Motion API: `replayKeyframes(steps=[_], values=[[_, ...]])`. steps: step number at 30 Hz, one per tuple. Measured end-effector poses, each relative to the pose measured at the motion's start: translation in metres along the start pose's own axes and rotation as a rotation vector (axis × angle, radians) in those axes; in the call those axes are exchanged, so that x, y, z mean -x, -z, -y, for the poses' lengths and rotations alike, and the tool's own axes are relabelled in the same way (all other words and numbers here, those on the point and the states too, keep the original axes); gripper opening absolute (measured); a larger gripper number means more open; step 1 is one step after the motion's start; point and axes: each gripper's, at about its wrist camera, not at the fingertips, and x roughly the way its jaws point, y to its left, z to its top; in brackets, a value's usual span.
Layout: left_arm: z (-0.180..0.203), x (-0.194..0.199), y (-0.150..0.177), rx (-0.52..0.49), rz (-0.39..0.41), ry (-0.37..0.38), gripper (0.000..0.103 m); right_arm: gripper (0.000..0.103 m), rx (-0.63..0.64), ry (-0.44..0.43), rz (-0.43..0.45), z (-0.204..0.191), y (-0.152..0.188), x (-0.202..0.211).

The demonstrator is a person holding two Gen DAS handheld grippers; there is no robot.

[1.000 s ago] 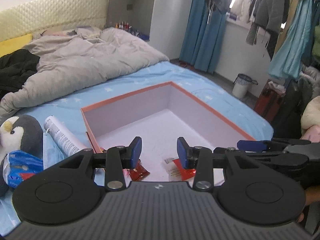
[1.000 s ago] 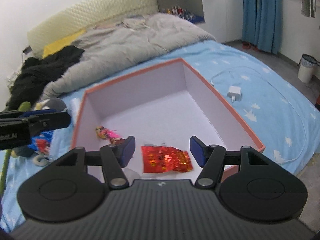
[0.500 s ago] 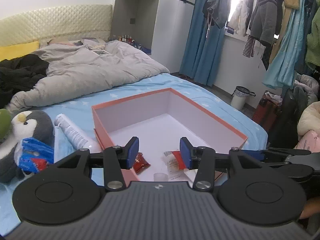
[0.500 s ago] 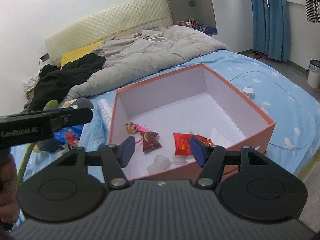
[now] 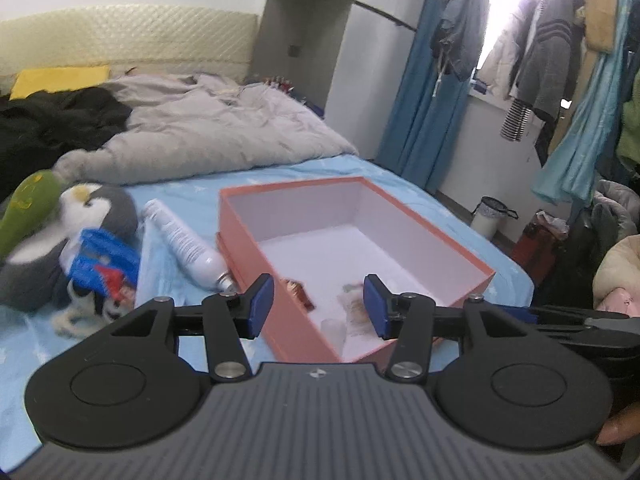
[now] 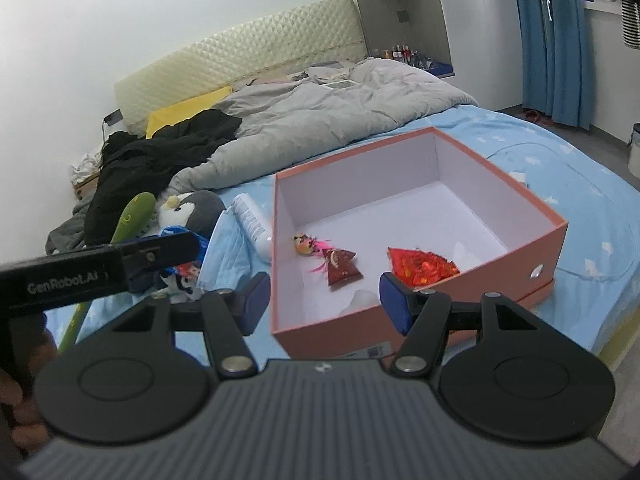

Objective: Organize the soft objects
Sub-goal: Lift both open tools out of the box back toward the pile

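both grippers back off from the orange box

the orange cardboard box (image 6: 420, 332), rectangular with smooth white inner walls, sits on the light blue star-print bed sheet (image 6: 592, 216). on its floor lie a small doll with pink feathers and a dark red cloth dress (image 6: 330, 258), head toward the far left corner, and a crinkly red foil packet (image 6: 422, 266) beside it.

the plush penguin (image 5: 60, 240), grey and white, rests left of the box, next to a white bottle (image 5: 184, 246) whose long axis runs along the box's left wall, cap toward the camera.

the left gripper (image 5: 318, 306) is opening, nothing between its blue pads. the right gripper (image 6: 324, 300) stands apart and empty.

compared with a second ago, both cameras sit farther from the box.
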Motion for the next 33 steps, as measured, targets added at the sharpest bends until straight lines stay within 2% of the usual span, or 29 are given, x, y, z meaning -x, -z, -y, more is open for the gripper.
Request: replayKeyframes(steps=[3, 11, 17, 23, 28, 33], values=[[-0.011, 0.009, 0.009, 0.028, -0.010, -0.002, 0.056, 0.063, 0.024, 0.006, -0.008, -0.010, 0.009, 0.002], [-0.035, 0.037, 0.025, 0.025, 0.003, -0.053, 0.056, 0.063, 0.049, 0.003, -0.011, -0.036, 0.032, 0.010], [-0.050, 0.050, 0.036, 0.044, -0.004, -0.092, 0.056, 0.063, 0.073, -0.033, -0.052, -0.060, 0.051, 0.006], [-0.066, 0.069, 0.046, 0.067, 0.004, -0.170, 0.056, 0.063, 0.134, -0.051, -0.067, -0.087, 0.067, 0.007], [-0.078, 0.081, 0.061, 0.119, 0.019, -0.221, 0.056, 0.063, 0.148, -0.111, -0.080, -0.104, 0.072, 0.006], [-0.093, 0.075, 0.080, 0.203, -0.004, -0.267, 0.056, 0.063, 0.148, -0.146, -0.114, -0.110, 0.078, -0.004]])
